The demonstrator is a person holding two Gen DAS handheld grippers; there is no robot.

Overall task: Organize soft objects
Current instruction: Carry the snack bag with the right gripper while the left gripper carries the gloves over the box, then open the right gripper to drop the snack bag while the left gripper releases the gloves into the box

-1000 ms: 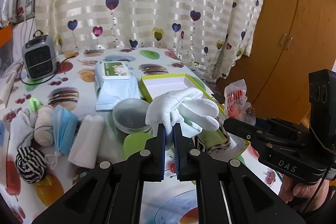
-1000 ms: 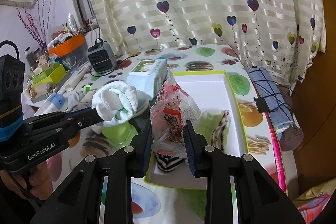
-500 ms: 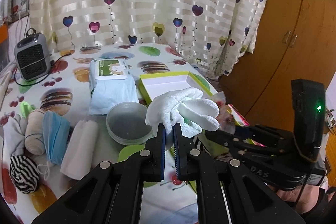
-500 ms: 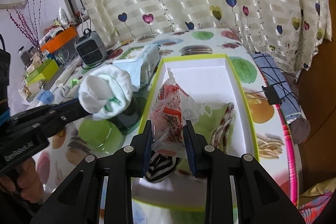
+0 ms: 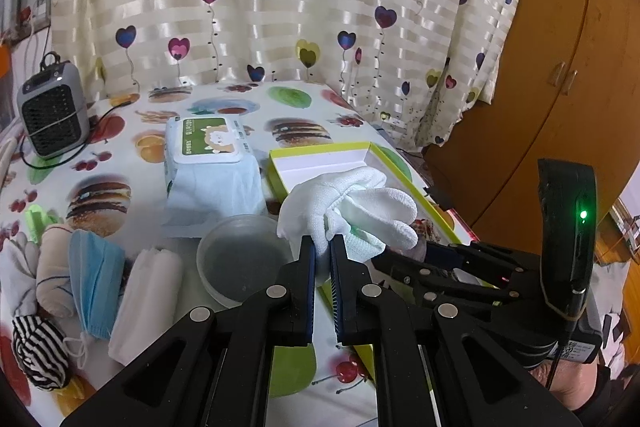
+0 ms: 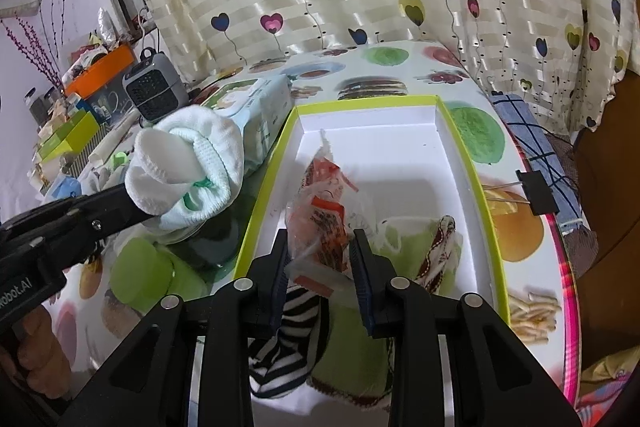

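My left gripper (image 5: 323,247) is shut on a bundled white glove (image 5: 352,211), which hangs just left of the box and is also seen as the glove (image 6: 188,163) in the right wrist view. My right gripper (image 6: 320,247) is low inside the white box with a lime-green rim (image 6: 460,147). A red-and-clear plastic packet (image 6: 324,211) stands between its jaws, which are opening while both pads still touch it. Under the packet lie a green cloth (image 6: 404,239) and a black-and-white striped sock (image 6: 296,327).
Left of the box are a wet-wipes pack (image 5: 212,163), a round clear tub (image 5: 240,259), a rolled white cloth (image 5: 148,295), a blue face mask (image 5: 96,279) and a striped sock ball (image 5: 38,355). A small heater (image 5: 52,115) stands far left. A wooden cupboard (image 5: 560,67) stands on the right.
My right gripper has come forward and down, taking the packet into the box, and its jaws stand slightly wider. My left gripper has moved toward the box with the glove.
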